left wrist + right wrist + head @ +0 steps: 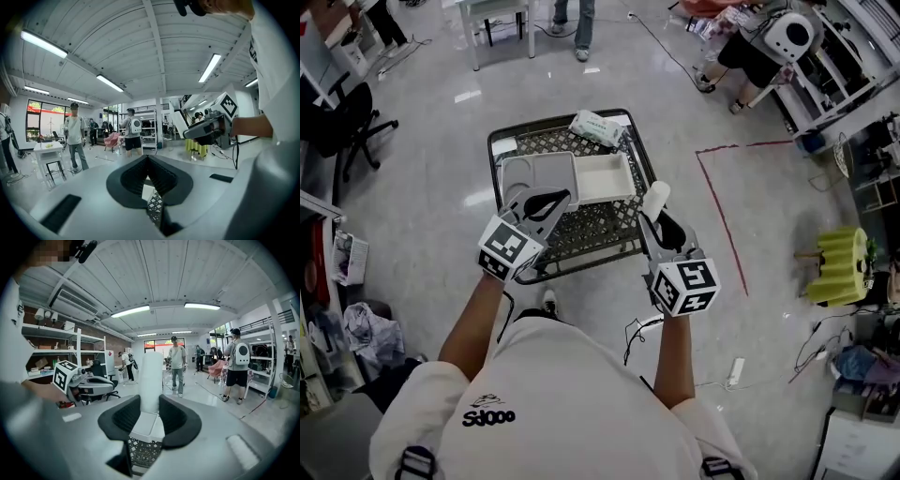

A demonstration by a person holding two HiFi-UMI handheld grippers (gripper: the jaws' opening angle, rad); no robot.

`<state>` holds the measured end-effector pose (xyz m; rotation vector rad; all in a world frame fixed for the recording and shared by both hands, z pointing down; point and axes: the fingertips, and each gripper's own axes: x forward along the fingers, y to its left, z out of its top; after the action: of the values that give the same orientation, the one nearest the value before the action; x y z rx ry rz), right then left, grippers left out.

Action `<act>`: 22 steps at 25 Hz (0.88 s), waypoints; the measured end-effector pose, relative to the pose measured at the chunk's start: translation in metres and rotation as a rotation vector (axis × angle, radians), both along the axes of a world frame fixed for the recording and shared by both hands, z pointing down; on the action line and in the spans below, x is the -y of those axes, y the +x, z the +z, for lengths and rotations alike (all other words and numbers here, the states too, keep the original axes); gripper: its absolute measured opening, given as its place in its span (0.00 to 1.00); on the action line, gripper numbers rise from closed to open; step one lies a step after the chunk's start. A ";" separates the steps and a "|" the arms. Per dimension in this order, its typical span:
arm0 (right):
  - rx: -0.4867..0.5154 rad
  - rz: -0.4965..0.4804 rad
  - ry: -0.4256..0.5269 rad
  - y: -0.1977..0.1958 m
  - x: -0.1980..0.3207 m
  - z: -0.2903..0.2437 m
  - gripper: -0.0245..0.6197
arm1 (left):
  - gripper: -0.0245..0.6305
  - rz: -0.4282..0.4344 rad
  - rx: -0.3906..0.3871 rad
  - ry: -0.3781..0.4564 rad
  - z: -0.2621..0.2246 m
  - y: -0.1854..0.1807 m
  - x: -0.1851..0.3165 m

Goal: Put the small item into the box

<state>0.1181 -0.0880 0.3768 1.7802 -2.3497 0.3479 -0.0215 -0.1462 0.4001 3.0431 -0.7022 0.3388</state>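
A white open box point(605, 178) lies in a black mesh cart point(581, 239), beside a pale grey lid or tray point(539, 176). My right gripper point(661, 220) hovers over the cart's near right corner, shut on a small white cylinder point(656, 197) that stands up between its pads. The right gripper view shows that cylinder point(151, 378) upright in the gripper point(151, 401), with the box point(147, 427) and mesh below. My left gripper point(555, 199) is over the cart's near left side, its jaws meeting at the tips with nothing in them, as the left gripper view point(147, 158) confirms.
A green-white packet point(598, 127) rests on the cart's far rim. Red tape point(722, 216) marks the floor to the right, near a yellow-green object point(844, 262). An office chair point(347, 117) stands at the left, table legs point(497, 28) ahead. Several people stand about the room.
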 end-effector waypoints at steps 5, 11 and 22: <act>0.025 0.019 -0.045 -0.002 0.034 0.016 0.24 | 0.04 0.002 -0.004 -0.022 0.010 -0.002 0.033; 0.021 0.035 -0.081 0.000 0.063 0.026 0.24 | 0.04 -0.008 -0.012 -0.049 0.018 -0.001 0.067; -0.006 -0.008 -0.186 0.001 0.096 0.072 0.24 | 0.04 -0.088 0.016 -0.112 0.048 -0.004 0.093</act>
<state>0.1188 -0.1836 0.4484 1.6831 -2.2376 0.5403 -0.0253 -0.2389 0.4476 2.8968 -0.7871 0.3879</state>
